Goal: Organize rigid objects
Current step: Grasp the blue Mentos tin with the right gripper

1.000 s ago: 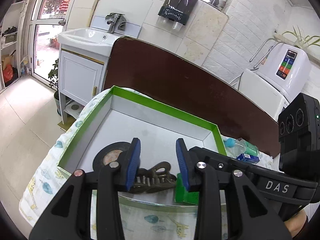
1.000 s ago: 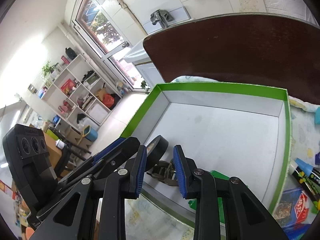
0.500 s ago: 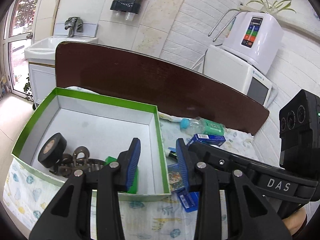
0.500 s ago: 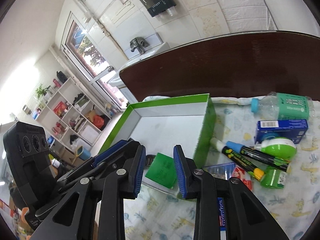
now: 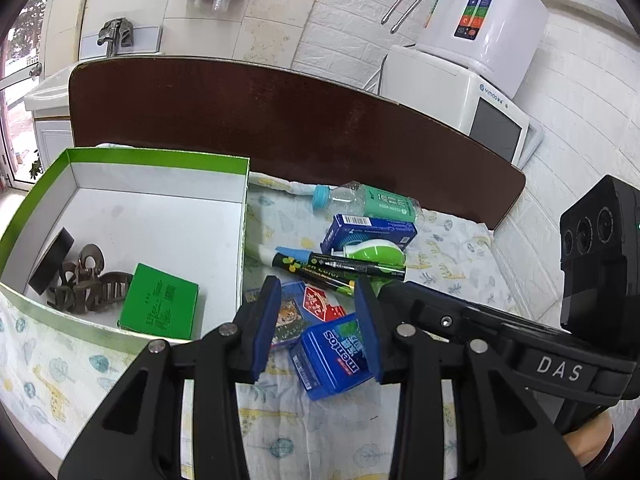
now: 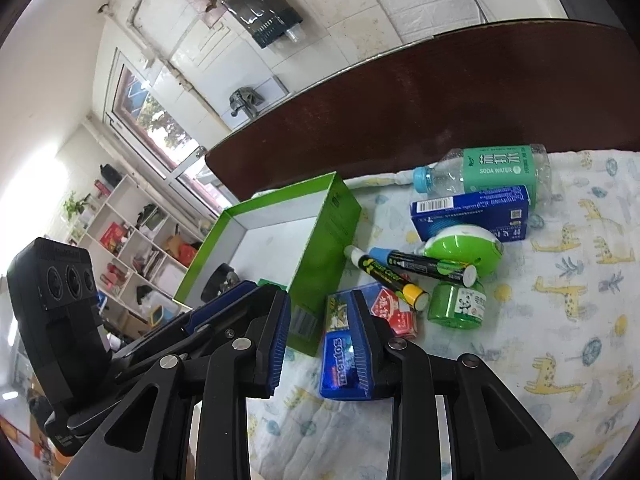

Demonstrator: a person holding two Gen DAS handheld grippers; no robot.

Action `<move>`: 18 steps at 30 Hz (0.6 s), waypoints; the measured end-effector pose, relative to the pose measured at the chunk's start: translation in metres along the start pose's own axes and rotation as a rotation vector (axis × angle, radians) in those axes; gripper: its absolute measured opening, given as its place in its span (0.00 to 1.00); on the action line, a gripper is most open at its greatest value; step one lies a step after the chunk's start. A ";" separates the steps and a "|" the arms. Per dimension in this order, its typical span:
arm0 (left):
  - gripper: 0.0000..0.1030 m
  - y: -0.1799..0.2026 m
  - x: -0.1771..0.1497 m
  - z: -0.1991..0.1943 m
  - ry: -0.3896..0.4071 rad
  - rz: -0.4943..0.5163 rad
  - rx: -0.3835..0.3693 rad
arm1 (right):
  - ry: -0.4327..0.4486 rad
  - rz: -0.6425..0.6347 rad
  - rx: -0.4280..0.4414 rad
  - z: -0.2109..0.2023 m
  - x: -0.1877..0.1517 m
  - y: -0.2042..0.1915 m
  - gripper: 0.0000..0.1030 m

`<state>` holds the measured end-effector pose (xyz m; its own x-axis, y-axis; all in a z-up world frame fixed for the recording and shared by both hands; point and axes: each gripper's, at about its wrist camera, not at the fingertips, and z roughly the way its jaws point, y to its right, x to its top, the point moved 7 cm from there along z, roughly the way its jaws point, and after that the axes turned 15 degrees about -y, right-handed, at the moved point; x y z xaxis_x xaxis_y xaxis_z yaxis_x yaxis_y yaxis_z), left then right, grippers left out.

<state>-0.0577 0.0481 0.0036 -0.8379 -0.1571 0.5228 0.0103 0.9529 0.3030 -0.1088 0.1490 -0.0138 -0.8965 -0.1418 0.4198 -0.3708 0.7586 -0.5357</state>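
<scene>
Left wrist: green box (image 5: 158, 157) with tape roll (image 5: 52, 261), hair claws (image 5: 90, 285), green packet (image 5: 160, 307); both hand-held grippers (image 5: 316, 326) released.

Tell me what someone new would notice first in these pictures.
Probably the green-rimmed box on the left, holding a tape roll, a hair claw and a green packet. Then the clutter beside it on the printed cloth: a soda water bottle, markers and a blue Mentos box.

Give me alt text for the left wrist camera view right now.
The left tool, jaws apart and empty, hangs over a blue Mentos box on a patterned cloth. To the left, a green-rimmed box holds tape, a hair claw and a green packet.
</scene>
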 end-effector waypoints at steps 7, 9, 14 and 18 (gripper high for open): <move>0.36 0.002 -0.030 0.028 -0.108 0.013 0.019 | -0.036 0.043 -0.045 0.004 -0.018 0.028 0.31; 0.36 0.003 -0.036 0.034 -0.133 0.011 0.012 | -0.049 0.059 -0.048 0.008 -0.023 0.035 0.31; 0.36 0.006 -0.038 0.038 -0.139 0.011 -0.023 | -0.079 0.086 -0.048 0.020 -0.031 0.044 0.31; 0.36 0.005 -0.037 0.039 -0.153 -0.002 -0.054 | -0.092 0.100 -0.040 0.026 -0.032 0.046 0.31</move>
<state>-0.0476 0.0690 -0.0454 -0.9111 -0.1135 0.3962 0.0346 0.9369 0.3479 -0.1032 0.1715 -0.0708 -0.9476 -0.1206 0.2957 -0.2702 0.7965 -0.5409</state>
